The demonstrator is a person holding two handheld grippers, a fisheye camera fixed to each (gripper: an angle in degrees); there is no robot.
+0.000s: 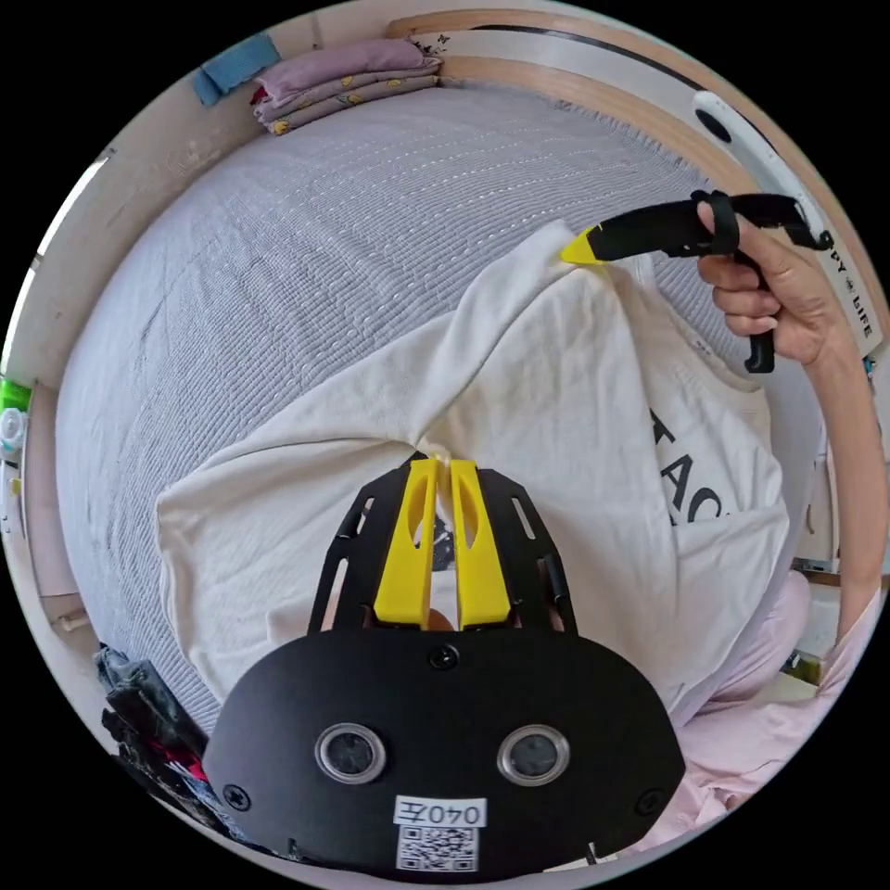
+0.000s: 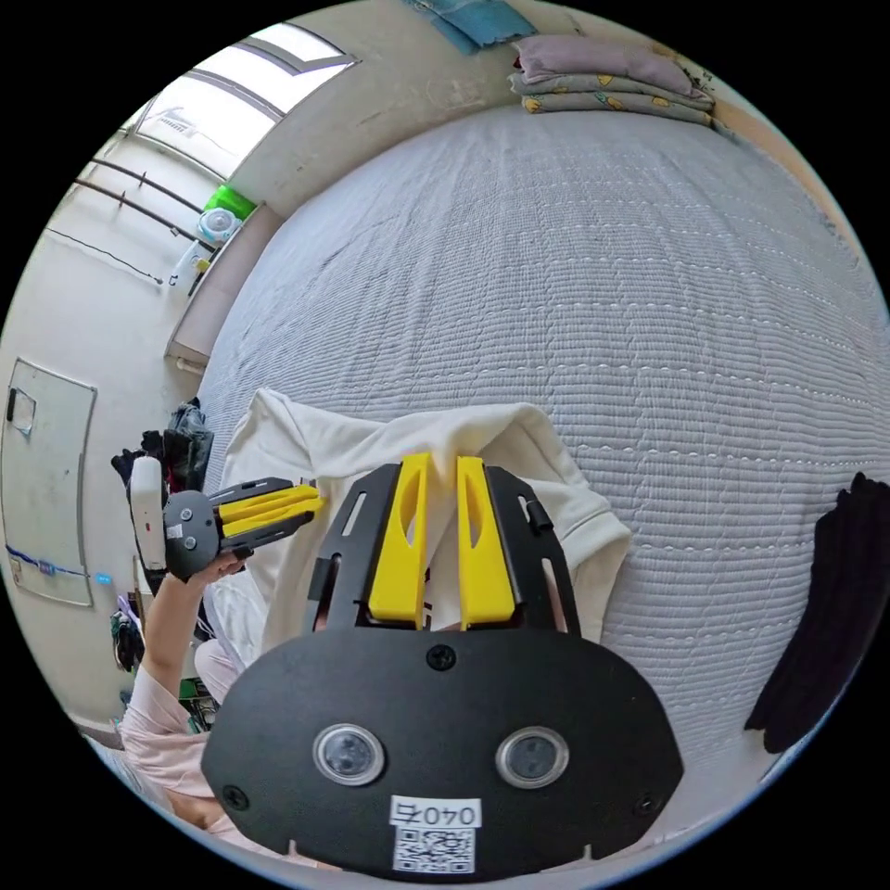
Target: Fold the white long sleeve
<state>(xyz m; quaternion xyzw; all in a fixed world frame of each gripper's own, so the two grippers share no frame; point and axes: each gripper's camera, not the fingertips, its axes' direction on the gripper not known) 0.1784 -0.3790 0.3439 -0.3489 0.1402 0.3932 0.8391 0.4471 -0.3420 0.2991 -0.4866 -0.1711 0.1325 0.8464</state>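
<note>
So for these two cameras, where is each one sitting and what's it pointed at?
Left gripper view: rides the left gripper, looking down at the white long sleeve on the grey bed; the person's hand shows.
Right gripper view: rides the right gripper, facing across the bed; a forearm shows.
Shared: shirt, bed, folded bedding.

grey quilted bed, bright window

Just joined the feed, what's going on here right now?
A person is folding a white long sleeve on a bed with a grey quilted cover. The left gripper and the right gripper are each shut on a pinch of the cloth, holding it partly raised off the bed.
</note>
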